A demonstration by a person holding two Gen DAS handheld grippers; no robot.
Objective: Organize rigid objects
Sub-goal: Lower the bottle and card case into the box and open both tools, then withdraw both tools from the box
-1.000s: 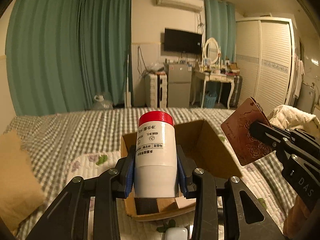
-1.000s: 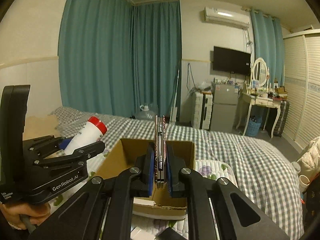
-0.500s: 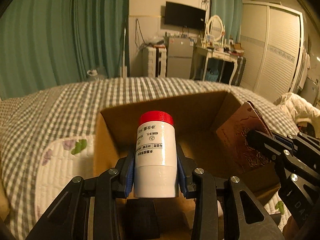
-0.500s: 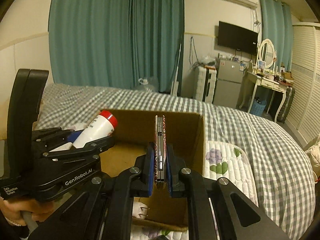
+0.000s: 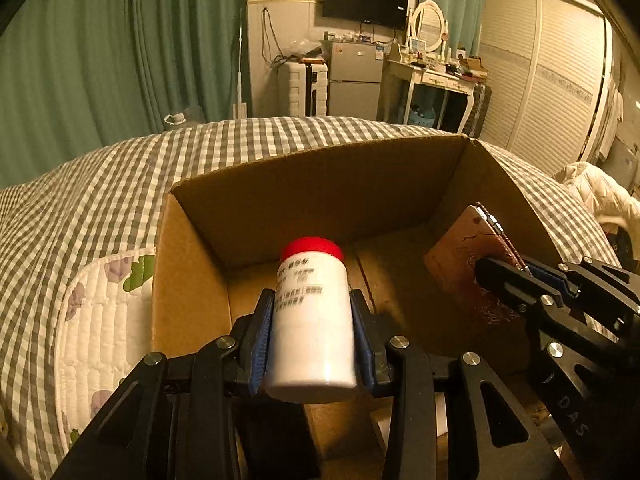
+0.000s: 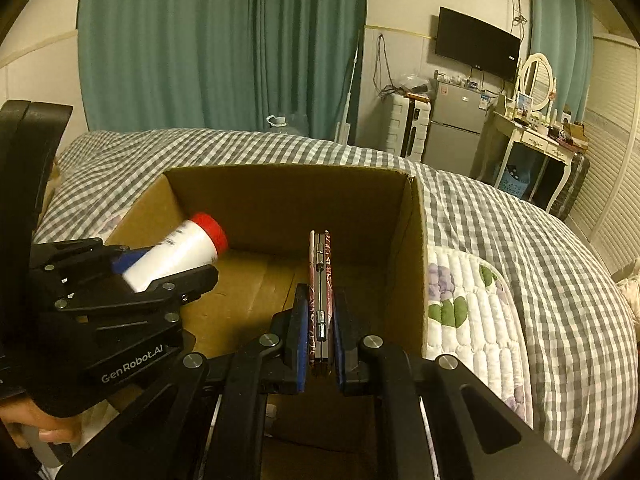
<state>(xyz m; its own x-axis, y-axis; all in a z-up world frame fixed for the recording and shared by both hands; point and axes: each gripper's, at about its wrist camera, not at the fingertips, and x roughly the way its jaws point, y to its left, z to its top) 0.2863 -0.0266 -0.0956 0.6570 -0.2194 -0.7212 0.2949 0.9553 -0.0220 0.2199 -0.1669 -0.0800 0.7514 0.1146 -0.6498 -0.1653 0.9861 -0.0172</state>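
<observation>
A box (image 5: 192,300) sits on the bed (image 5: 80,208), on top of a pad (image 5: 100,312) that sticks out on both sides of it. My left claw (image 5: 312,332) is over the left part of the box and has a bottle (image 5: 312,320) in it. My right claw (image 6: 320,344) is over the right part and has a case (image 6: 320,280) in it, standing on its edge. The bottle is to the left of the case, and they are apart. Behind the bed is a curtain (image 6: 220,48). To the right of the curtain stand a fridge (image 6: 456,120) and a desk (image 6: 532,140).
</observation>
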